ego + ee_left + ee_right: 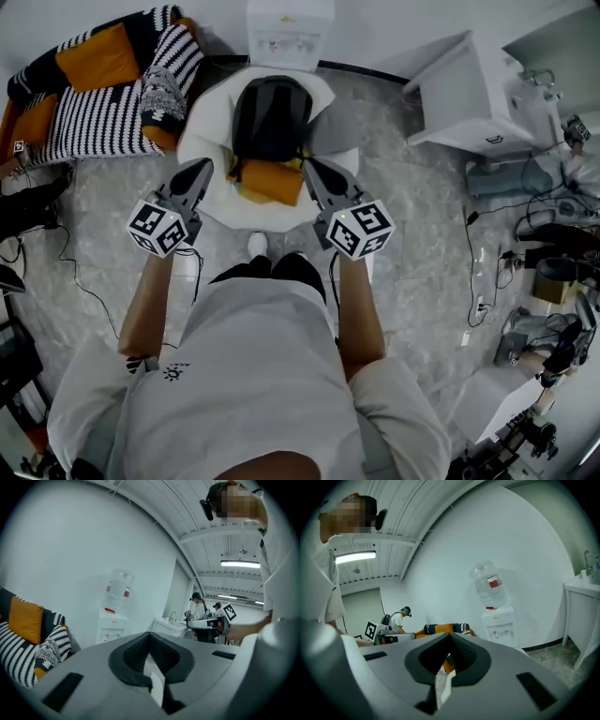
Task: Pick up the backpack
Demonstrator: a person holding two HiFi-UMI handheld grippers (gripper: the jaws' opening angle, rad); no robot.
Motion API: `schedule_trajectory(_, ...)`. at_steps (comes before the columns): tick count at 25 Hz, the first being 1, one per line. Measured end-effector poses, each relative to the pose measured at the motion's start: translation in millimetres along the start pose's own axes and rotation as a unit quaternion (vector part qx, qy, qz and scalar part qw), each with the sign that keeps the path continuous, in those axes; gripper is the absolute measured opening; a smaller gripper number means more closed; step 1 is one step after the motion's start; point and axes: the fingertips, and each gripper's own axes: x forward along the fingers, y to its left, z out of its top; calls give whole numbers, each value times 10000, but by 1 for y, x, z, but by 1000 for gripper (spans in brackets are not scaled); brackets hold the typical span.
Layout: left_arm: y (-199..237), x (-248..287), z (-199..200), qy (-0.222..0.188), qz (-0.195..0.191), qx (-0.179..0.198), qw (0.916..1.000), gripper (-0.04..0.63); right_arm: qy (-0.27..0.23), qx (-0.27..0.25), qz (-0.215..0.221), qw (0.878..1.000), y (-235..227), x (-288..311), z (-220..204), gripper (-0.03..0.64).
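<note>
The backpack (272, 117), black and grey with an orange part (272, 180) at its near end, lies on a white round seat (202, 131) in the head view. My left gripper (200, 172) points at the seat's left side, just short of the backpack, jaws shut and empty. On the right side my right gripper (312, 169) is shut too, its tip beside the orange part. In the left gripper view the left gripper (151, 651) shows closed jaws, and the backpack is hidden. The right gripper (449, 654) is closed, with a sliver of orange (449, 666) below its tip.
A water dispenser (289, 33) stands against the wall behind the seat. A striped sofa with orange cushions (98, 80) lies at the left, a white cabinet (473, 94) at the right. Cables and gear (548, 253) litter the floor at the right. Other people (199, 609) stand far off.
</note>
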Motion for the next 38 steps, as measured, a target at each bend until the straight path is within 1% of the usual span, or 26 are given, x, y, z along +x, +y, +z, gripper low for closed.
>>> schedule_trajectory(6,14,16,-3,58,10,-152,9999,2,88,119,-7,9999,-17,12,-3,5)
schedule_trajectory(12,21,43,-18,205,150,-142,9996,2,184,111,121,9997,-46,31,-11,5)
schedule_trajectory(17,43,73,-36,278,390,-196,9987,2,365,-21,270,9990,-81,58,-29,5)
schedule_trajectory(20,54,98,-42,229,474,-288,9982,2,482,51,375,9981,-102,76,-42,5)
schedule_trajectory(24,64,126,-53,286,589,-241,9976,2,573,101,364,9976,-130,93,-60,5)
schedule_trajectory(33,97,178,-109,686,718,-250,9947,2,721,152,277,9969,-194,131,-107,5)
schedule_trajectory(38,115,210,-146,957,698,-184,9928,2,816,113,285,9962,-225,149,-137,5)
